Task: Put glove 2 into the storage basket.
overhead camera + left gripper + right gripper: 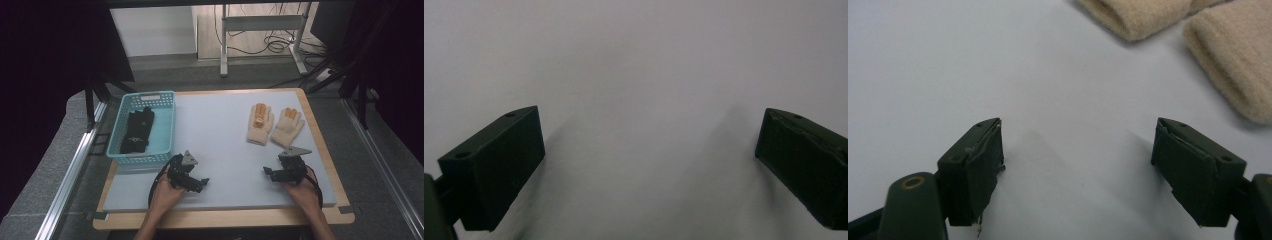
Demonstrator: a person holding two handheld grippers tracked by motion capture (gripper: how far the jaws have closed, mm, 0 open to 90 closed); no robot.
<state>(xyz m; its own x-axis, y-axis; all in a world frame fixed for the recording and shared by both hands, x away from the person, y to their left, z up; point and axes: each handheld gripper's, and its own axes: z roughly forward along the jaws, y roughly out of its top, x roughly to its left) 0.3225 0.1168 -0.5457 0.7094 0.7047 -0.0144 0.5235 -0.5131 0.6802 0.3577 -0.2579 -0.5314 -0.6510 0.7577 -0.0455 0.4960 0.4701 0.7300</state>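
Currently both released, right claw (268,172) risks snagging only one beige glove (288,126) at one o'clock; left claw (201,181) idles.

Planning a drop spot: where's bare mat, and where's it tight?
Free: the wide middle of the mat, between the basket and the beige gloves, and the front strip between the left gripper and right gripper. Crowded: far right corner by the gloves; the basket holds black gloves.
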